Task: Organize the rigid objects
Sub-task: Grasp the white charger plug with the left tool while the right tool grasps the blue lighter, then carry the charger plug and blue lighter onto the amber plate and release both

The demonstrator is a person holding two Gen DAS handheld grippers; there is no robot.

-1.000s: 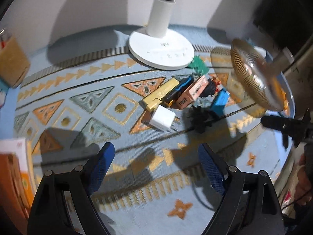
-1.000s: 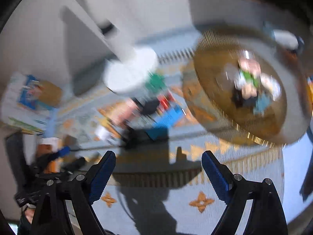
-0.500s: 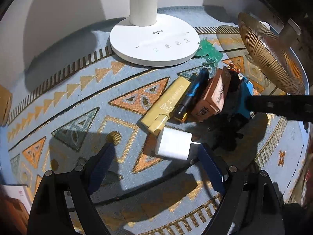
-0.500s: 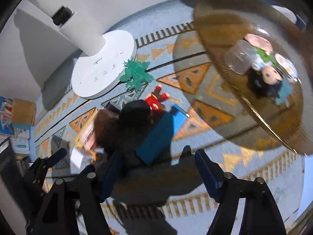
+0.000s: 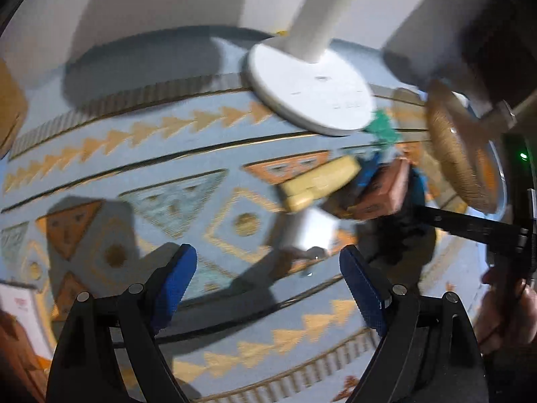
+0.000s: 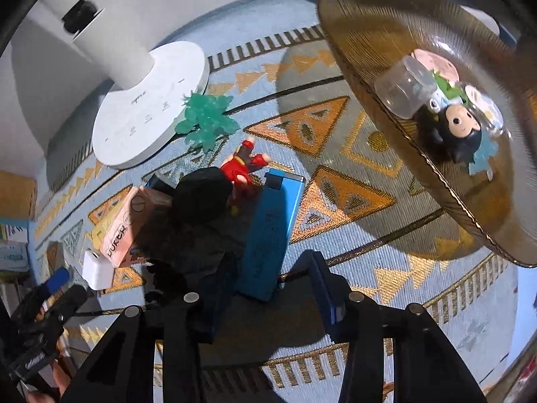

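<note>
A pile of small objects lies on the patterned blue mat (image 6: pixel 352 181). In the right wrist view my right gripper (image 6: pixel 265 288) is open, its jaws on either side of the near end of a blue box (image 6: pixel 268 235), not closed on it. Beside the box are a black figure (image 6: pixel 201 198), a red toy (image 6: pixel 241 168), a pink card box (image 6: pixel 127 225), a white charger (image 6: pixel 97 268) and a green toy (image 6: pixel 204 121). My left gripper (image 5: pixel 268 275) is open and empty above the mat, just short of the white charger (image 5: pixel 312 228) and a yellow box (image 5: pixel 319 181).
A white lamp base (image 6: pixel 147 100) stands at the back. A golden glass dish (image 6: pixel 386 33) on the right holds several small figures and a clear cup (image 6: pixel 406 87). Boxes and books lie at the left edge (image 5: pixel 13 319).
My right gripper has moved down and forward around the blue box's near end. My left gripper has pulled back and tilted; its view is blurred with motion.
</note>
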